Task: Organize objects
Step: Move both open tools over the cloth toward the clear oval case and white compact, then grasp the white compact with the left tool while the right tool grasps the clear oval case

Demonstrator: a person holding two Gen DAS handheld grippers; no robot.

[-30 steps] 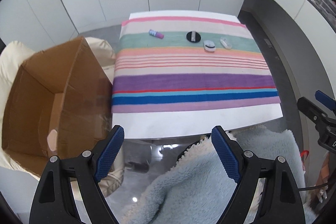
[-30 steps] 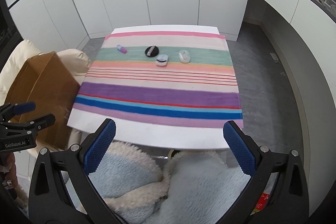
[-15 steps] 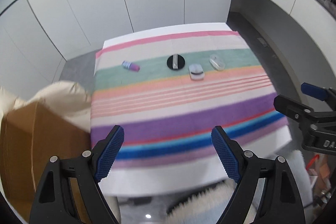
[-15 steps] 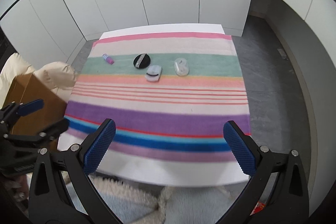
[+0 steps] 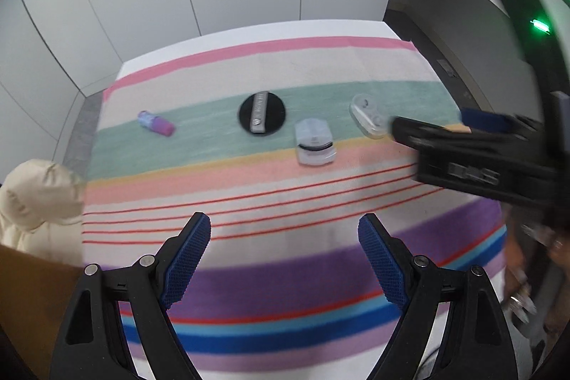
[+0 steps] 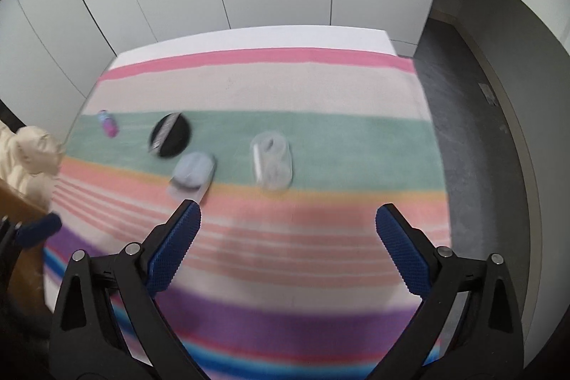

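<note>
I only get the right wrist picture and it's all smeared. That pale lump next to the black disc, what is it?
Observer: The left wrist view is sharper. It is a small clear case with a dark curved piece inside, lying on the striped cloth.
Operator: Where's the other claw? I see just a blue tip at my left edge.
Observer: The left gripper hangs over the thin red lines, jaws wide, nothing between them.
Operator: And my own claw, seen from there?
Observer: The right gripper reaches in from the right edge, one tip beside the second clear case. I cannot tell whether it touches.
</note>
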